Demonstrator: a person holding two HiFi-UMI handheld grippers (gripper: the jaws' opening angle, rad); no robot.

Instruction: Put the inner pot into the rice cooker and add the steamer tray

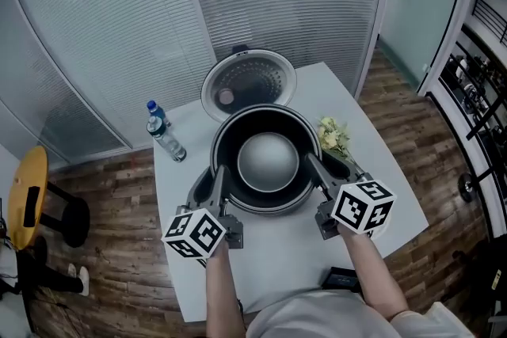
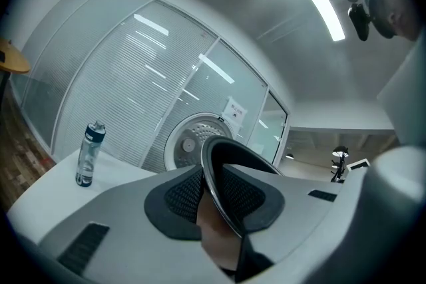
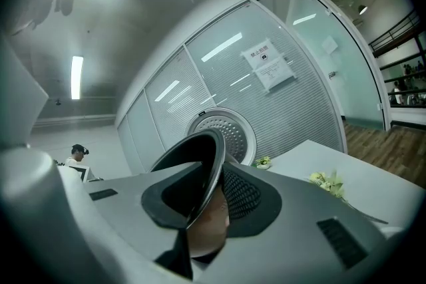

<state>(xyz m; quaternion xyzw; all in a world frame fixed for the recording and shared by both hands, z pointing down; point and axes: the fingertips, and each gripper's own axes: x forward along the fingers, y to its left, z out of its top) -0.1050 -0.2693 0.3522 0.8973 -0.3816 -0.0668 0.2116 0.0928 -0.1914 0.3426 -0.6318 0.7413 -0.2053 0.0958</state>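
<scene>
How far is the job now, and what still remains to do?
Done: the rice cooker's lid stands open. In hand: the left gripper and right gripper clamp the inner pot by its rim, in front of that lid. Left: seating it, then the steamer tray, which no view shows.

Open lid (image 1: 249,83) behind pot (image 1: 268,162); bottle (image 1: 165,132) left, flowers (image 1: 334,137) right

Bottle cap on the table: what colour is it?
Blue. The cap shows best in the head view.
</scene>
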